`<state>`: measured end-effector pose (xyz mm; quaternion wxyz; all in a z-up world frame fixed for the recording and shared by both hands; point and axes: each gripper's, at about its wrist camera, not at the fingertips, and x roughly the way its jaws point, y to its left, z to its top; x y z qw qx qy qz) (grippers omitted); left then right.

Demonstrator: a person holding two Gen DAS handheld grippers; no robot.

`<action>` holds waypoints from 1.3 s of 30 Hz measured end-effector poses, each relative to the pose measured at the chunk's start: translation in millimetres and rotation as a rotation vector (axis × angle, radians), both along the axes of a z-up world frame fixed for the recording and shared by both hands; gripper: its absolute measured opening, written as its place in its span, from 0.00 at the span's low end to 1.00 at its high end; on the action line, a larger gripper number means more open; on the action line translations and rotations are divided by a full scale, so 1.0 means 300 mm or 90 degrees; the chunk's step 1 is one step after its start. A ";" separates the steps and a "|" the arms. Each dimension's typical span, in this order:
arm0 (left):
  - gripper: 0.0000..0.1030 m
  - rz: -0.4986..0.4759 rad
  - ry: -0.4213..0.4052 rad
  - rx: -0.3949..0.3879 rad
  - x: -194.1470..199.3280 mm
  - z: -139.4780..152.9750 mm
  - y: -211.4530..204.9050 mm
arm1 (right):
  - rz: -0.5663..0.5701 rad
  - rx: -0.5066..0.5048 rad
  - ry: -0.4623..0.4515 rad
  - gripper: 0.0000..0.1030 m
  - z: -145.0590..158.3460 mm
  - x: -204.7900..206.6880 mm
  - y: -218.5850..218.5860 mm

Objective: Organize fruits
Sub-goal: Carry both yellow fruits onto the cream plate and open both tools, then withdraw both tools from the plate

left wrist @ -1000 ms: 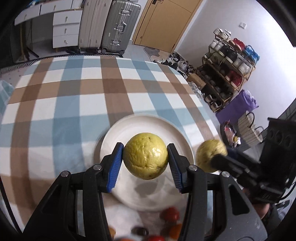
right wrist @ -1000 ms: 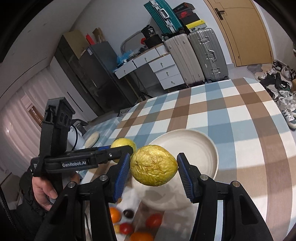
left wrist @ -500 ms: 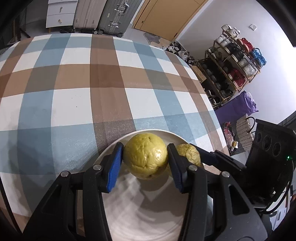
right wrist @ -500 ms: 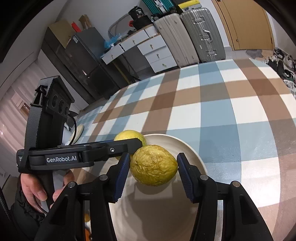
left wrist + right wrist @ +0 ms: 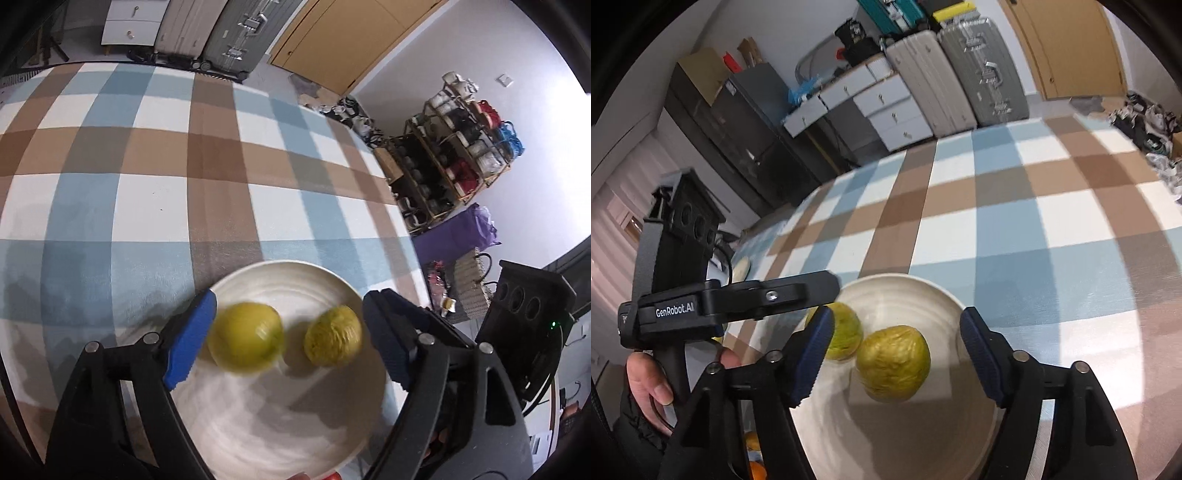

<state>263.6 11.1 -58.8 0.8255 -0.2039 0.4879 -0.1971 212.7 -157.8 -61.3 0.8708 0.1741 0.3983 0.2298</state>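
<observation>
A white plate (image 5: 295, 280) lies on the checked tablecloth with two yellow fruits on it. In the left wrist view my left gripper (image 5: 288, 343) spans both, its jaws opening. The smooth yellow fruit (image 5: 245, 338), blurred, lies loose close to the left pad. The wrinkled yellow fruit (image 5: 332, 339) rests near the right pad. In the right wrist view my right gripper (image 5: 895, 354) is opening too. The wrinkled fruit (image 5: 892, 363) lies between its pads, touching neither. The smooth fruit (image 5: 846, 336) is partly hidden behind the left pad. A finger of the left gripper (image 5: 783, 295) crosses above it.
A hand (image 5: 646, 384) holds the left gripper's handle. Orange fruit (image 5: 755, 470) shows below the plate's near rim. The tablecloth (image 5: 147, 184) stretches away beyond the plate. Suitcases (image 5: 982, 74) and a shoe rack (image 5: 458, 158) stand past the table edge.
Both grippers came down over the plate, each shut on a yellow fruit. Their jaws have since spread and both fruits now lie on the plate.
</observation>
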 end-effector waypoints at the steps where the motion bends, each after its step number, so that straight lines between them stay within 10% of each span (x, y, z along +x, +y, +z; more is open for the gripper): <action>1: 0.78 0.002 -0.006 0.005 -0.015 0.021 -0.002 | -0.006 0.002 -0.005 0.79 0.015 -0.013 -0.008; 10: 0.99 0.069 -0.141 0.095 -0.284 0.243 0.007 | -0.055 0.002 -0.095 0.97 0.228 -0.262 -0.068; 19: 0.99 0.128 -0.265 0.197 -0.662 0.407 0.082 | -0.057 -0.020 -0.186 1.00 0.348 -0.559 -0.023; 27: 0.99 0.133 -0.297 0.231 -0.994 0.366 0.098 | -0.050 -0.032 -0.224 1.00 0.313 -0.772 0.034; 39: 0.99 0.133 -0.287 0.264 -1.082 0.224 0.123 | -0.018 -0.125 -0.169 1.00 0.197 -0.848 0.102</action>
